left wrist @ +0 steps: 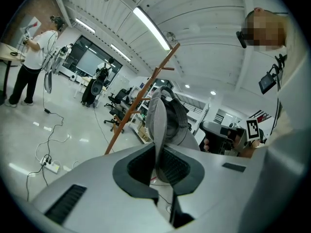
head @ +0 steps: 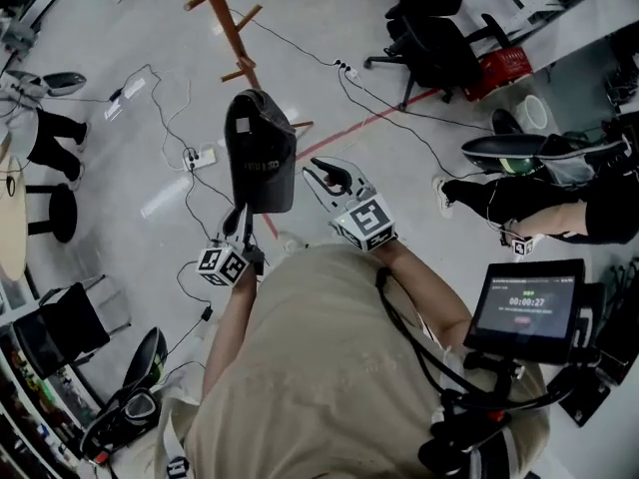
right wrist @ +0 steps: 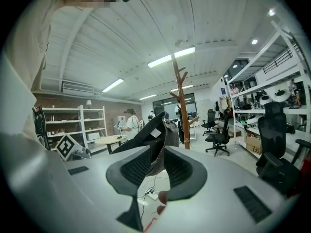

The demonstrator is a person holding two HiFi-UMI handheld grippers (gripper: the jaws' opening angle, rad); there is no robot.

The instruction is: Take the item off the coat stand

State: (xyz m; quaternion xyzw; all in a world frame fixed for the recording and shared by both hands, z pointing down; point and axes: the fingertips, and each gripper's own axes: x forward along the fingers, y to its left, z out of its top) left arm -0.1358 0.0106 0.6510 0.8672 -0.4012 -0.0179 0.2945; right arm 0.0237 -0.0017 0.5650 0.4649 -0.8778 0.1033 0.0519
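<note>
1. Head view: the left gripper (head: 241, 218) reaches up and forward from the person's chest and carries a dark cap (head: 260, 153) in the air above the floor (head: 130, 148).
2. Left gripper view: the left gripper's (left wrist: 158, 164) jaws are nearly together, and the pads pinch the thin edge of the cap's (left wrist: 167, 118) brim. The crown rises above them.
3. The cap is off the wooden coat stand (head: 228, 18). In the head view the stand rises from the floor beyond the cap. In the right gripper view the stand (right wrist: 182, 106) is well behind the cap (right wrist: 150, 135), and no peg touches it.
4. The right gripper (head: 327, 180) sits just beside the cap's lower right side, and its jaws stand wide apart.
5. Right gripper view: the right gripper (right wrist: 154, 166) shows a clear gap between its ribbed pads. The cap's dark fabric shows in that gap, and neither pad presses on it.
6. On the floor under the cap, thin cables run to a white power strip (head: 203, 158), and a red line (head: 369, 123) crosses toward the office chairs (head: 439, 38) in the far right corner.
7. A small screen (head: 526, 307) is at the person's right side.
</note>
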